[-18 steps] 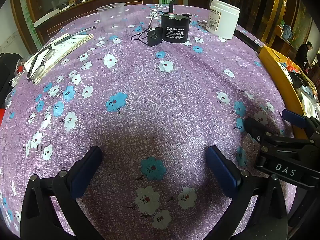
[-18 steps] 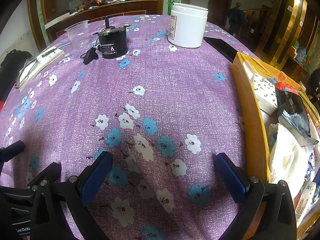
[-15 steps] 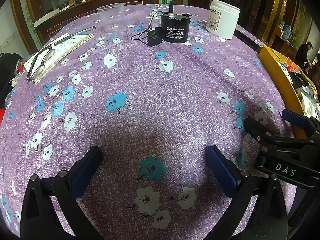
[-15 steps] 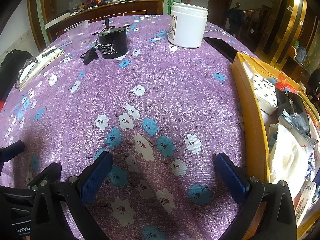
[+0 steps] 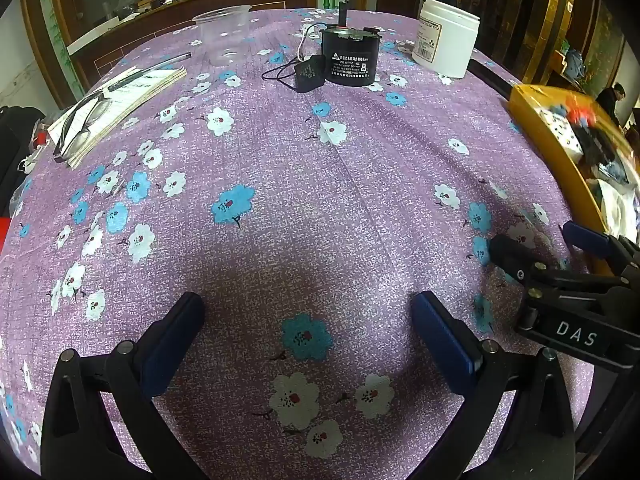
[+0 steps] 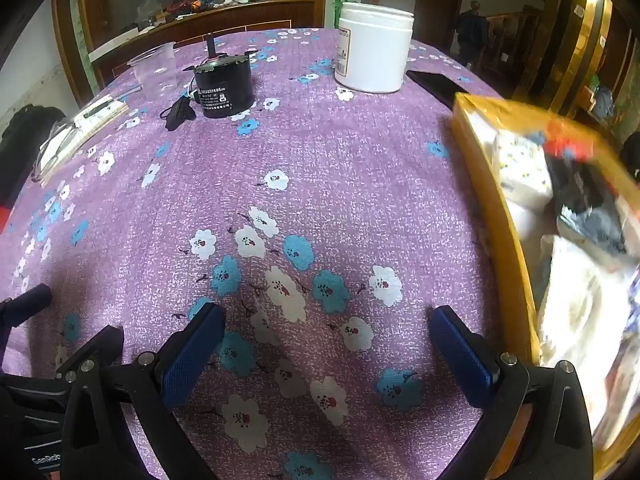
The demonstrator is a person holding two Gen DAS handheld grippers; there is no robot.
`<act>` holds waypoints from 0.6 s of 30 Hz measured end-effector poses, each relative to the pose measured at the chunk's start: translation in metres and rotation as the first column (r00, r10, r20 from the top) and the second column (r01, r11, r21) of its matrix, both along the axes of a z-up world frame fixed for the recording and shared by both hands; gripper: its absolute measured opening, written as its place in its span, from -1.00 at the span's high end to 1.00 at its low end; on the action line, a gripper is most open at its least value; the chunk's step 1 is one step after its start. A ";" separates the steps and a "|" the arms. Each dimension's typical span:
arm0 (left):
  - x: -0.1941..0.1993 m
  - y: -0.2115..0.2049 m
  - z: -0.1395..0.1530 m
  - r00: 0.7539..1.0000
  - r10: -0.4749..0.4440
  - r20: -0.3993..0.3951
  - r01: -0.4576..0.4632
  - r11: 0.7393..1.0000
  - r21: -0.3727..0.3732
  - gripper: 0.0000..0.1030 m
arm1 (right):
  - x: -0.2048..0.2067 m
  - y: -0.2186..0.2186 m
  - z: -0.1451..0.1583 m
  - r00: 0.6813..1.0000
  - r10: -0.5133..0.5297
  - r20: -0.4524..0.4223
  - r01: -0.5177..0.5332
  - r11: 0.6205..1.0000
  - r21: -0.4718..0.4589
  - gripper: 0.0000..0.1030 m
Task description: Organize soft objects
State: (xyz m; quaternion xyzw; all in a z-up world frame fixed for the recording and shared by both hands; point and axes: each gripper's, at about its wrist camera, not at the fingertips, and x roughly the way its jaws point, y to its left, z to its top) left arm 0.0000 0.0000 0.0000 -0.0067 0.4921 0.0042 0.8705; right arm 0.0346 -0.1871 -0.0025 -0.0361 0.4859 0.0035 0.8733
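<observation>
Left tool (image 5: 308,332) and right tool (image 6: 326,338): jaws wide apart, nothing between them, both above the purple flowered worktop (image 5: 320,184). Soft items (image 6: 576,272) – white and dark bundles, blurred – lie in the yellow box (image 6: 508,216) at the right edge. Far side: black motor (image 5: 349,56), white jar (image 6: 374,54), clear cup (image 5: 222,34).

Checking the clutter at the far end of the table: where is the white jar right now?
The white jar stands upright at the table's far end, right of the black motor, with a dark flat slab just beside it on the right.
</observation>
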 end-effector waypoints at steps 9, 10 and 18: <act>0.000 0.000 0.000 1.000 0.000 0.000 0.000 1.000 0.000 -1.00 | 0.002 -0.005 -0.002 1.000 -0.006 -0.007 0.006 1.000 0.019 -1.00; 0.000 0.000 0.000 1.000 0.000 0.000 0.000 1.000 0.000 -1.00 | 0.002 -0.005 -0.002 1.000 -0.007 -0.008 0.007 1.000 0.023 -1.00; 0.000 0.000 0.000 1.000 0.002 0.001 -0.002 1.000 0.001 -1.00 | 0.002 -0.006 -0.002 1.000 -0.006 -0.009 0.007 1.000 0.025 -1.00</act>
